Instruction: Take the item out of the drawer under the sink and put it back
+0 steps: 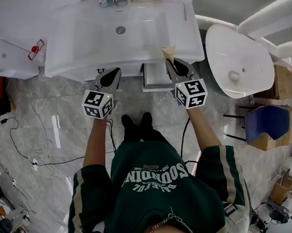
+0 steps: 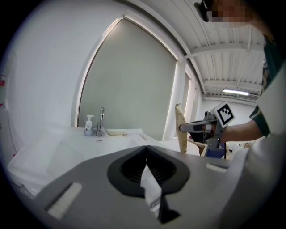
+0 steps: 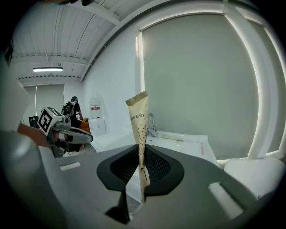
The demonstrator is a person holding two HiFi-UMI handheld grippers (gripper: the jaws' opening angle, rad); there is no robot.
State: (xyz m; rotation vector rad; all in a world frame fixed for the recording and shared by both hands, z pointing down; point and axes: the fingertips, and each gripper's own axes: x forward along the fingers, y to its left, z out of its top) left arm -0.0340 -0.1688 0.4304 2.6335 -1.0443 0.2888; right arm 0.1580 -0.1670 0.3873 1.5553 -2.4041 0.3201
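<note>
A slim beige packet [image 3: 139,129] with dark print stands upright between the jaws of my right gripper [image 3: 142,172], which is shut on its lower end. In the head view the right gripper [image 1: 171,62] holds the packet [image 1: 169,52] at the front edge of the white sink [image 1: 79,38]. A white drawer [image 1: 156,79] juts out under that edge, just left of the right gripper. My left gripper [image 1: 113,71] hovers left of the drawer, shut and empty. The left gripper view shows its jaws [image 2: 146,148] closed, with the right gripper [image 2: 202,127] and the packet [image 2: 181,127] beyond.
A faucet [image 2: 101,120] and a soap bottle [image 2: 89,125] stand at the back of the sink. A white toilet [image 1: 237,61] sits to the right and cardboard boxes [image 1: 284,80] beyond it. Cables [image 1: 33,160] lie on the marble floor at left. The person's feet [image 1: 138,126] stand before the sink.
</note>
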